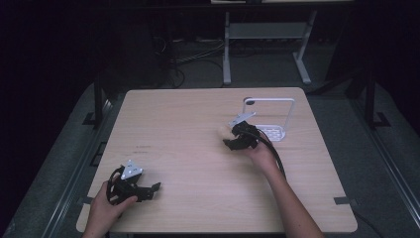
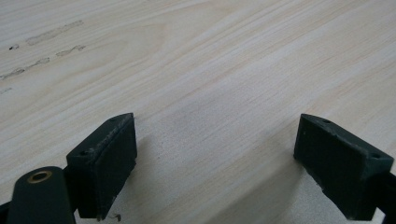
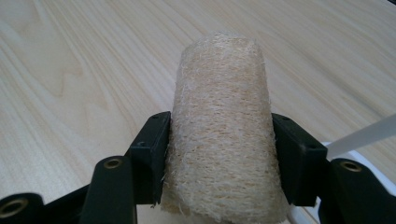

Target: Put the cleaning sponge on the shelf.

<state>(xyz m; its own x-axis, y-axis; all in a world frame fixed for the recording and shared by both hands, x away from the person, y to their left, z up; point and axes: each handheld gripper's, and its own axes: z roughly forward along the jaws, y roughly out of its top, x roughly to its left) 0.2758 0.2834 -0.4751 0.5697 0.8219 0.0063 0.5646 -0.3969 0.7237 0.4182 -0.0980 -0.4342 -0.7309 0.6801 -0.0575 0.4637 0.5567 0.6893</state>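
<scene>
A loofah [image 3: 223, 126] is being gripped by the right gripper [image 1: 241, 137], near the rack [image 1: 271, 116] at far right; being soft, it is perhaps slipping. The left gripper [image 1: 148, 191] is being held open, empty.

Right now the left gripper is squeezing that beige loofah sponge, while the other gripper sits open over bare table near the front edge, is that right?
Not quite: the sides are swapped. The right gripper is the one squeezing the loofah sponge, as the right gripper view shows. The left gripper is the one open over bare table near the front edge, seen in the left gripper view and the high view.
</scene>
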